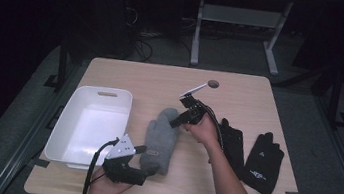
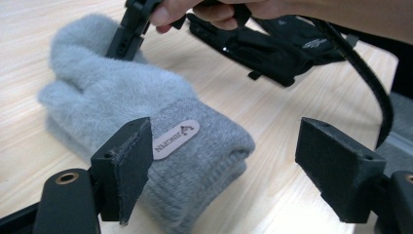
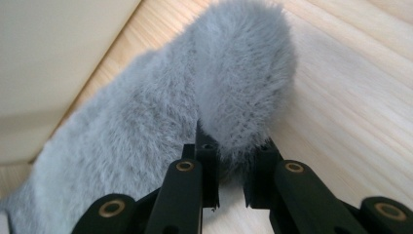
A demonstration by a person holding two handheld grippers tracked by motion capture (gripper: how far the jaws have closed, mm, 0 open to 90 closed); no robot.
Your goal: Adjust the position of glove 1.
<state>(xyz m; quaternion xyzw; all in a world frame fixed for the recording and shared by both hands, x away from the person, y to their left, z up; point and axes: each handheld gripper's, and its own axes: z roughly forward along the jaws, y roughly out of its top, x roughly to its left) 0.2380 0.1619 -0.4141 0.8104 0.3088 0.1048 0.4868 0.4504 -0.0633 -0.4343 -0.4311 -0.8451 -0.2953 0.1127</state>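
The fluffy grey wool mitten [image 1: 161, 138] lies flat in the middle of the pale wooden table [image 1: 241, 93], just right of the white plastic tub [image 1: 89, 126]. The right gripper [image 1: 175, 123] has its jaws pinched on the mitten's far right edge, fur bunched between the pads. The left gripper [image 1: 147, 162] sits at the near cuff end, jaws spread wide, the cuff between them but unpressed. Two black gloves [image 1: 253, 155] lie side by side further right
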